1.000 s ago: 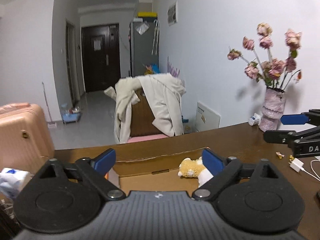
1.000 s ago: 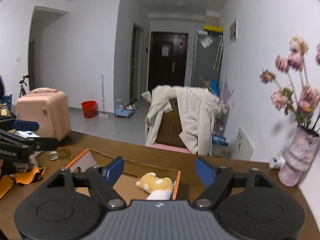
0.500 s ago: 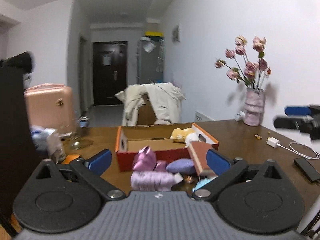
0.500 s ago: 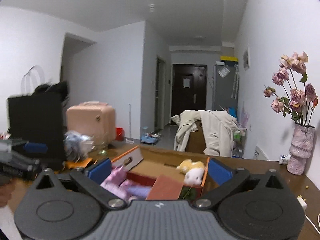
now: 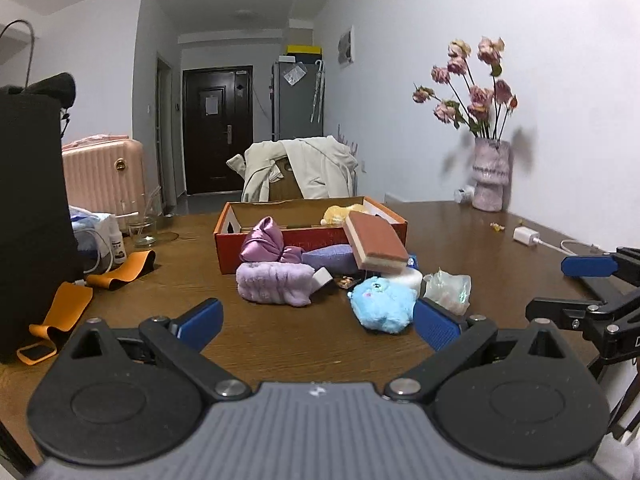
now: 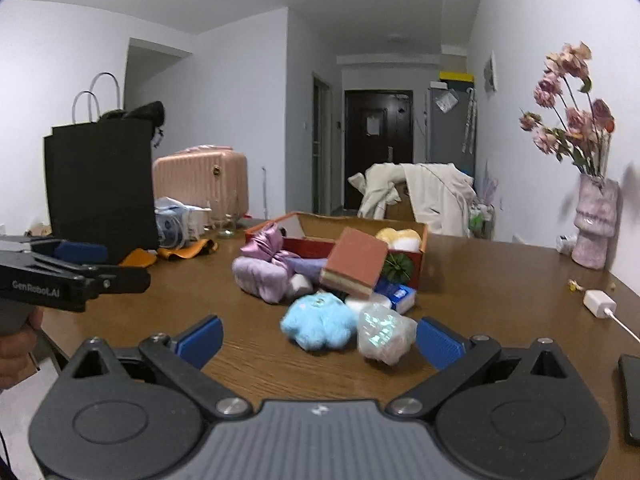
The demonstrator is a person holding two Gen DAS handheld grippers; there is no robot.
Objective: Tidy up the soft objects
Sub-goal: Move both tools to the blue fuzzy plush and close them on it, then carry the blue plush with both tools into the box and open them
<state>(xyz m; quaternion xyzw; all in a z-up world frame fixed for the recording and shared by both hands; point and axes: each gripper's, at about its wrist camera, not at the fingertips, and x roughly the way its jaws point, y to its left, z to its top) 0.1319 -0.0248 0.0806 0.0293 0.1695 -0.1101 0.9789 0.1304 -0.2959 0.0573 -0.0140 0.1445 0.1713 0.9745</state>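
The blue plush toy (image 5: 382, 305) lies on the counter (image 5: 280, 336) just in front of the red box (image 5: 280, 242), with the heap of soft things that a second ago was out of view below both cameras. The left hand-held gripper (image 5: 318, 322) and right hand-held gripper (image 6: 318, 334) have dropped back from above the box; both stand released, wide and empty, the right now wider.

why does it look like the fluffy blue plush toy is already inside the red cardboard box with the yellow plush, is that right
Not quite. The fluffy blue plush toy lies on the brown wooden table in front of the red cardboard box, not inside it. The yellow plush is in the box, as you say. The right wrist view shows this most clearly.
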